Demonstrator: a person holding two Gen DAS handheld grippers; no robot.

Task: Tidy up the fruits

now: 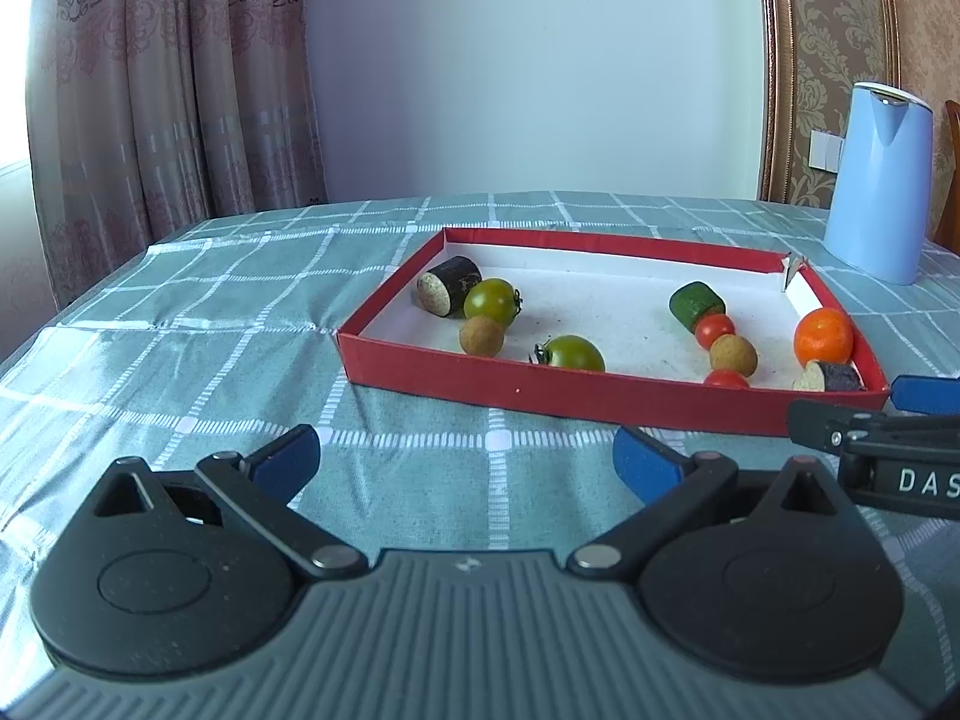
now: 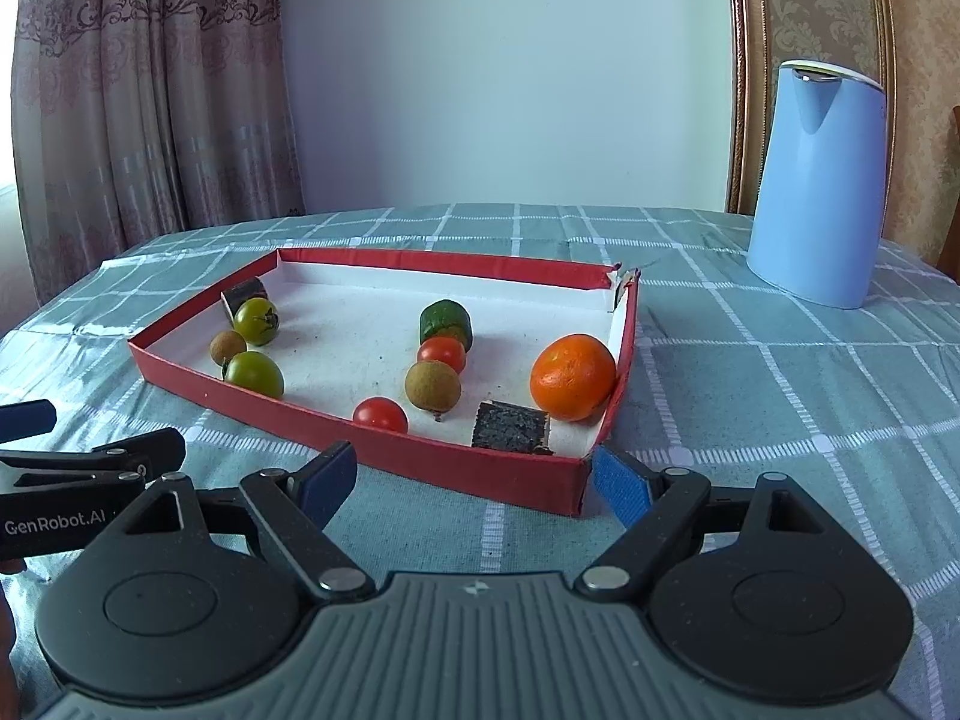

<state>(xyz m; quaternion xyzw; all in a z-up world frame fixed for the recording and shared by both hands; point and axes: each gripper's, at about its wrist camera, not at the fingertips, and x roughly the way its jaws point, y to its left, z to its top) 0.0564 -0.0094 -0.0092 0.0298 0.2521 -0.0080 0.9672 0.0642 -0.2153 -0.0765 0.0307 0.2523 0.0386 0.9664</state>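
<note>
Checked worktop (image 2: 780, 420), red tray (image 2: 420, 462) of mixed fruit: left gripper (image 1: 468, 456) and right gripper (image 2: 474, 480) jaws wide, empty; approach orange (image 2: 573, 377) squarely, close gently

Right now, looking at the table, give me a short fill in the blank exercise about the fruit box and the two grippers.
1. The produce lies in a shallow red box whose inside is ____.
2. The only orange sits nearest the box's ____ wall, seen from the grippers.
3. The number of green tomatoes in the box is ____.
4. The left gripper and the right gripper both have their fingers ____, holding nothing.

Missing words: white; right; two; open
</note>
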